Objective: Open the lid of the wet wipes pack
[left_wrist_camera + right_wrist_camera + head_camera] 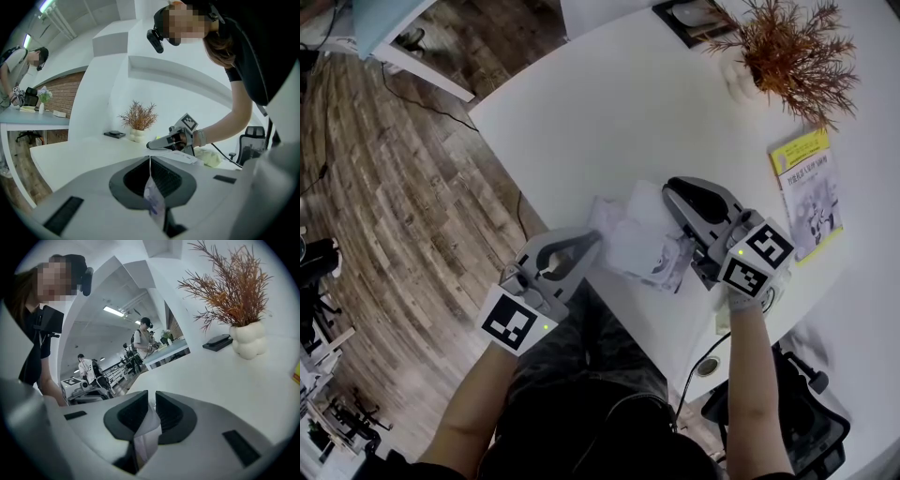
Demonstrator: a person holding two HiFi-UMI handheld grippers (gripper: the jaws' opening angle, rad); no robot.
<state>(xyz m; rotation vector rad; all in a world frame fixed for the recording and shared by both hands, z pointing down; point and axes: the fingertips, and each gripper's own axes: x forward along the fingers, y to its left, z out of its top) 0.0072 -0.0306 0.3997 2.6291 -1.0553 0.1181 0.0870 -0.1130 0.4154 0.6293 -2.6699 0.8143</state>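
Observation:
The wet wipes pack (642, 246) lies near the front edge of the white table (609, 112). It is white with purple print. My left gripper (592, 236) comes in from the left. It is shut on the pack's thin film edge (153, 199), which stands upright between the jaws of the left gripper (150, 158). My right gripper (668, 190) reaches over the pack from the right. In the right gripper view a white lid flap (147, 430) is pinched between the narrow jaws of the right gripper (151, 401). The flap (645, 202) stands lifted above the pack.
A dried plant in a white vase (787, 52) and a dark tray (689, 17) stand at the table's far side. A yellow booklet (806, 192) lies to the right. A black chair (806, 412) sits below the table edge. Other people work at benches in the background.

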